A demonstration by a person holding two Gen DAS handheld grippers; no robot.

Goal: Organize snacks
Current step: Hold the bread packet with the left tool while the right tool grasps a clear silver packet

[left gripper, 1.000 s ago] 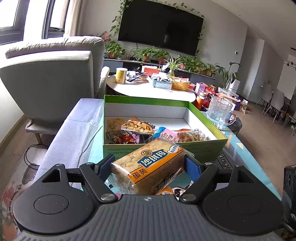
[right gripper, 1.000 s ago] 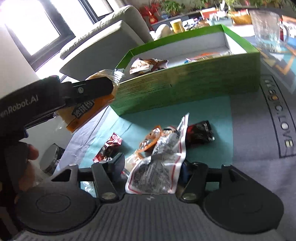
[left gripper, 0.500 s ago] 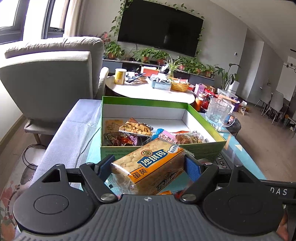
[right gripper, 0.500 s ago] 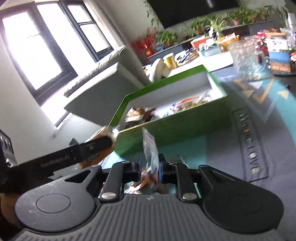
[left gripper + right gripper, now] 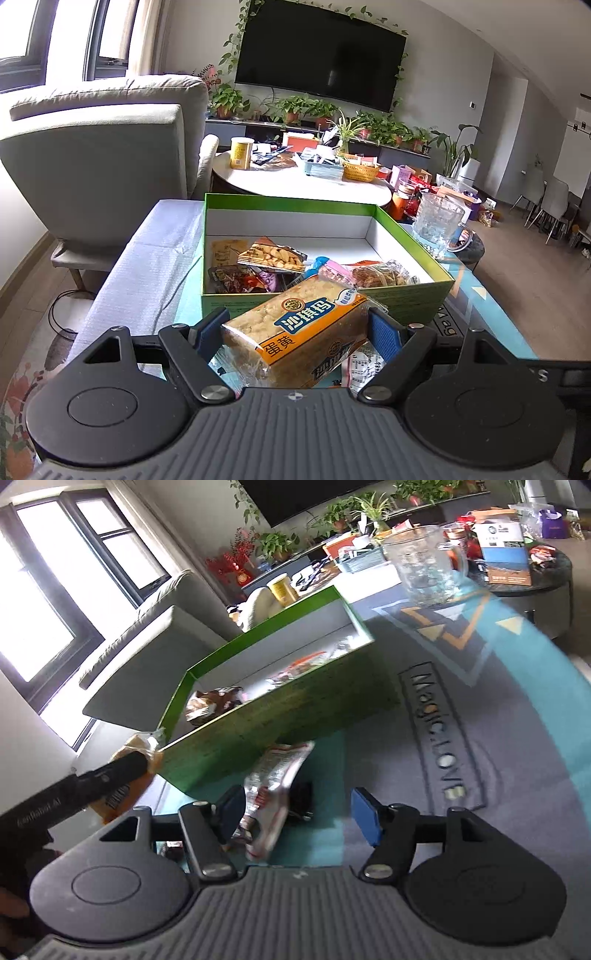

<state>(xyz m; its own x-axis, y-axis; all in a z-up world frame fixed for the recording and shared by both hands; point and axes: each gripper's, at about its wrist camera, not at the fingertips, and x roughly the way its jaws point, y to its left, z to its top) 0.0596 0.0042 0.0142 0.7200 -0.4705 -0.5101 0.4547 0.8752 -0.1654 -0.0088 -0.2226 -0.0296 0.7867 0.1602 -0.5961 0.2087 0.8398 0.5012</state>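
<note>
1. In front of the green box point(image 5: 325, 299), on the near side of the table point(image 5: 147, 266), the left gripper point(image 5: 301, 332) is clamped on an orange-labelled cake pack point(image 5: 299, 332); both blue pads press its ends, and the pack sits tilted, raised clear of the table surface.
2. The green box stands open, with white inner walls. Inside, toward its near half, lie several snack packets: a nut packet point(image 5: 273, 256), a dark red packet point(image 5: 236, 277) and a clear-wrapped biscuit pack point(image 5: 380, 275).
3. The right gripper point(image 5: 297, 812) has its jaws apart; they have just been opening. A white-and-red snack packet point(image 5: 275, 790) hangs between them, close against the left pad and well clear of the right pad. Whether that pad touches it cannot be told, as the frame is blurred.
4. In the right wrist view, the left gripper's finger and the cake pack point(image 5: 122, 775) appear at the left, just beside the box's near corner point(image 5: 166, 753).
5. Further loose packets lie on the teal mat point(image 5: 321, 834) beneath the right gripper, partly hidden; their type cannot be determined.
6. A glass pitcher point(image 5: 436, 225) stands just beyond the box's far right corner.
7. An armchair point(image 5: 103, 155) and a cluttered round table point(image 5: 306, 184) stand behind the box.
</note>
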